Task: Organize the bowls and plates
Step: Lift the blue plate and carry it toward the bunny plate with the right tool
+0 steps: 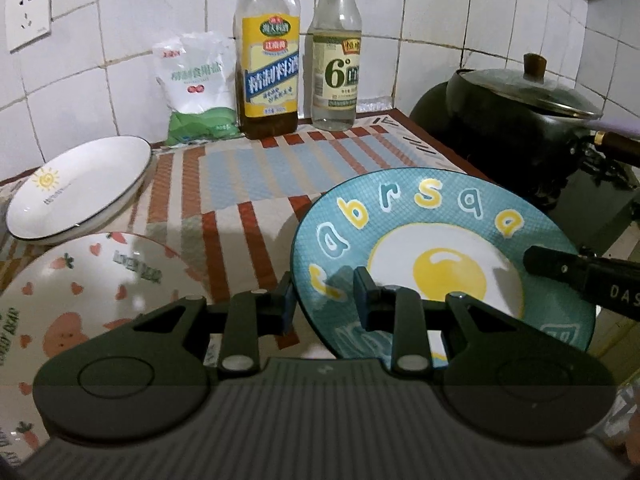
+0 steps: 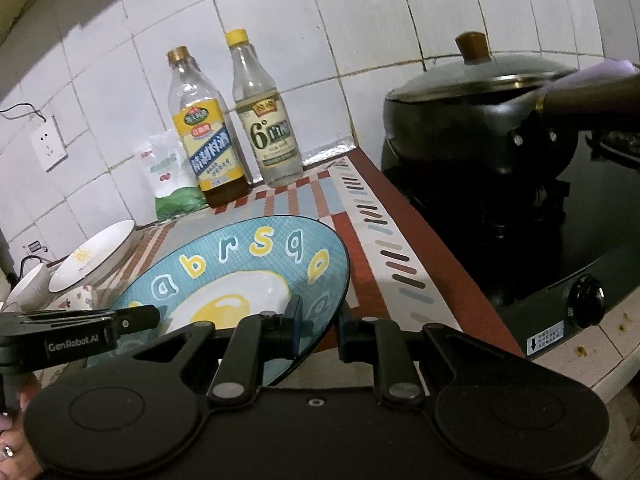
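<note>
The blue plate (image 1: 440,248) is held tilted above the desk (image 1: 248,168), its near edge low and its far rim raised, with both grippers on it: the left gripper (image 1: 325,296) pinches the left part of the rim between its jaws, one finger under and one over, and the right gripper (image 2: 320,326) pinches the right part of the rim likewise. A slip is the main risk, I judge: glazed ware held only by two narrow rim bites could slide out if the two hands drift apart or twist against each other, and it would fall on the desk or strike the heart bowl (image 1: 88,292) just to its left. Swinging it left could also clip the sun plate (image 1: 80,188), which leans on something beneath it, and a swing right could hit the pot (image 1: 516,120) on the stove. The bottles (image 1: 268,68) at the wall stand well clear. Hard to judge: how deep each pad sits on the rim, since the gripper bodies cover the plate's near edge; what props the sun plate; and a pale ribbed bowl (image 2: 30,284) cut off at the left of the right wrist view.
</note>
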Demonstrator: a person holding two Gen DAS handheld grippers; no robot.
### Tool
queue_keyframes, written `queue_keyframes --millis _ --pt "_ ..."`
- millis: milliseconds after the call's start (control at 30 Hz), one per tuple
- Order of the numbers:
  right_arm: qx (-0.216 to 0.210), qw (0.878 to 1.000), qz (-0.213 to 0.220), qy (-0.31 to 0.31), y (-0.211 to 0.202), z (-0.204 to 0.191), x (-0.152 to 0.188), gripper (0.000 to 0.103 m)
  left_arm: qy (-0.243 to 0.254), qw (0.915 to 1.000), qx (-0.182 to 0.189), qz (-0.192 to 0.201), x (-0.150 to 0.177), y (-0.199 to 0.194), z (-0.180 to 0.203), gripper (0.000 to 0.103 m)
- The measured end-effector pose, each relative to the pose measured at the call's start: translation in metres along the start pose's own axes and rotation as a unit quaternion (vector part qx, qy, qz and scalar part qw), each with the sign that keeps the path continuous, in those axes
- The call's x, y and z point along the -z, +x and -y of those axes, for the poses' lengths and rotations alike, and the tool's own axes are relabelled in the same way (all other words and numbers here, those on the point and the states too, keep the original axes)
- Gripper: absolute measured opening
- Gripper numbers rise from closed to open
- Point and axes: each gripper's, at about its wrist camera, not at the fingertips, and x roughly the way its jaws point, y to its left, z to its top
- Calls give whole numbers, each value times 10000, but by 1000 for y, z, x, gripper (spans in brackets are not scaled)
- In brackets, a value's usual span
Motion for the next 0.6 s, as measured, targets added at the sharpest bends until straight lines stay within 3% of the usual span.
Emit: queue_keyframes --millis 300,600 --pt "-278 9995 77 -83 -18 -32 -1 21 11 9999 -64 123 5 -42 -22 28" --pt "-647 9975 42 -280 -22 -87 7 21 -149 9989 -365 235 15 -85 -70 28"
